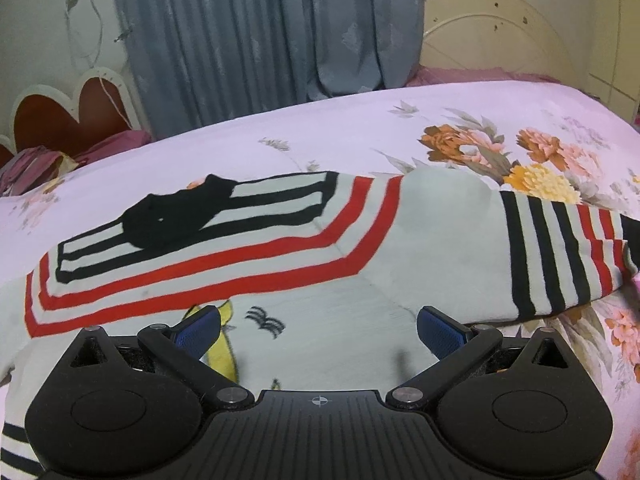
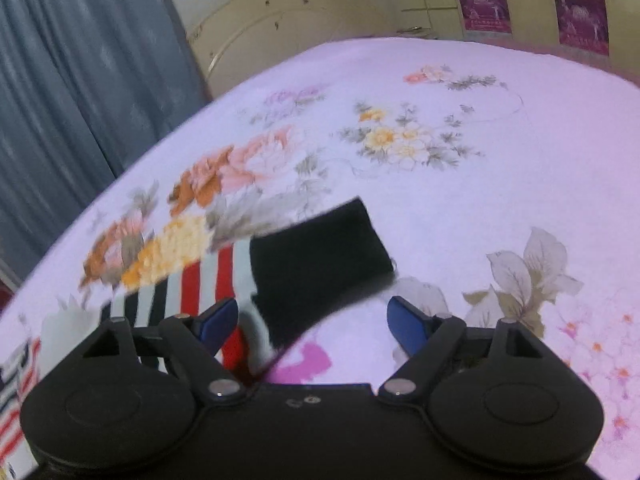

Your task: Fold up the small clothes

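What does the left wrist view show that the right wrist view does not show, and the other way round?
Only the left wrist view shows the white sweater's body, its black collar, red chevron stripes, and the open left gripper over it.

Only the right wrist view shows the sleeve's black cuff, the open right gripper near it, and two magenta posters.

Both show the pink floral bedsheet, grey-blue curtain, and striped sleeve.

I see a bed under a pale pink floral bedspread (image 1: 360,128), a cream headboard (image 1: 492,32) behind it, grey-blue curtains (image 1: 260,28), a red heart-shaped board (image 1: 68,120) at the wall, and two magenta posters (image 2: 484,2) opposite.
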Demonstrator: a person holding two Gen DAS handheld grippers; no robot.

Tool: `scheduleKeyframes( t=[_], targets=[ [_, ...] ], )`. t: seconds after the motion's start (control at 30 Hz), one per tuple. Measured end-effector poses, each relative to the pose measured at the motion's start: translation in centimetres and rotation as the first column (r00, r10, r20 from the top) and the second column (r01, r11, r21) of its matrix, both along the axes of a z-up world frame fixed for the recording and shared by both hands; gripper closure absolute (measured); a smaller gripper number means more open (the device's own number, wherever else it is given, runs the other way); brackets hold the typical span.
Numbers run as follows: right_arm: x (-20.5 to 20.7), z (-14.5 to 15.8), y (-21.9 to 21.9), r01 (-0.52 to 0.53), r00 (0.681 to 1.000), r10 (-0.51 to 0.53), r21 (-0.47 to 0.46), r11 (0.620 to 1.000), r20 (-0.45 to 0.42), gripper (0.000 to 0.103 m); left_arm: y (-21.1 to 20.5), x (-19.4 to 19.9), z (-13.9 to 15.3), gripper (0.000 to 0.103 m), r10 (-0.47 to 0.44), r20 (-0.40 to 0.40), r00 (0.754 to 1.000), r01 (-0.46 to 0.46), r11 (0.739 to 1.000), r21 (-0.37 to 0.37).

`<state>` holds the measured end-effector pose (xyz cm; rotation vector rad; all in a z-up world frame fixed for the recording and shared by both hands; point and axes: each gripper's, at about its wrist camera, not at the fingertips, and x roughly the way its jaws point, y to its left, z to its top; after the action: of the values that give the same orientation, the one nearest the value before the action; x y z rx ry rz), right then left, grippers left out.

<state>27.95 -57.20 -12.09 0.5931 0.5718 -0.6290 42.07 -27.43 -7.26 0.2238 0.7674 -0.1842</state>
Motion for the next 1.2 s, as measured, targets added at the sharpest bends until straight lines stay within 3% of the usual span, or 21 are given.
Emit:
scheduleKeyframes(
  t=[0.13, 0.27, 0.33, 0.47, 0.63, 0.77, 0.87, 1.07, 1.2],
  targets=[
    [-0.1, -0.6, -0.9, 0.026, 0.997, -0.028, 0.031, 0.999, 0.072, 0.051, -0.1, 0.4, 0.3, 0.0, 0.005, -0.002, 1.0, -0.005, 1.0, -0.021],
    [-0.3, -1.0, -1.7, 0.038, 0.992, -0.046, 0.071, 0.997, 0.116, 0.07, 1.5, 1.0, 0.7, 0.0, 0.042, -0.023, 0.999, -0.044, 0.995, -0.089],
    [-0.1, -1.1, -1.8, 0.022, 0.993, -0.029, 0.063, 0.998, 0.116, 0.095, 2.6, 1.3, 0.7, 0.0, 0.053, -0.023, 0.998, -0.055, 0.994, -0.098],
    [0.9, -0.5, -1.2, 0.007, 0.998, -0.007, -0.008, 1.0, 0.063, 0.096, 5.9, 2.1, 0.3, 0.0, 0.107, -0.025, 0.994, -0.108, 0.992, -0.058],
    [3.5, 2.6, 3.7, -0.159, 0.982, 0.173, -0.167, 0.973, 0.075, 0.096, 12.9, 2.8, -0.8, 0.0, 0.218, -0.052, 0.975, -0.221, 0.972, -0.082],
    [6.6, 4.6, 10.2, -0.359, 0.921, 0.382, -0.206, 0.91, 0.083, 0.096, 18.6, 2.8, -1.7, 0.0, 0.283, -0.053, 0.958, -0.287, 0.952, -0.109],
    [8.8, 5.1, 16.5, -0.49, 0.854, 0.515, -0.229, 0.841, 0.065, 0.096, 22.8, 2.8, -2.1, 0.0, 0.328, -0.054, 0.943, -0.333, 0.932, -0.143],
    [12.2, 4.6, 29.0, -0.663, 0.731, 0.683, -0.232, 0.712, 0.007, 0.096, 29.6, 2.8, -2.9, 0.0, 0.317, -0.079, 0.945, -0.327, 0.92, -0.218],
    [13.5, 3.4, 36.5, -0.756, 0.636, 0.771, -0.23, 0.613, -0.039, 0.096, 33.1, 2.4, -3.3, 0.001, 0.32, -0.104, 0.942, -0.336, 0.895, -0.292]
  ],
)
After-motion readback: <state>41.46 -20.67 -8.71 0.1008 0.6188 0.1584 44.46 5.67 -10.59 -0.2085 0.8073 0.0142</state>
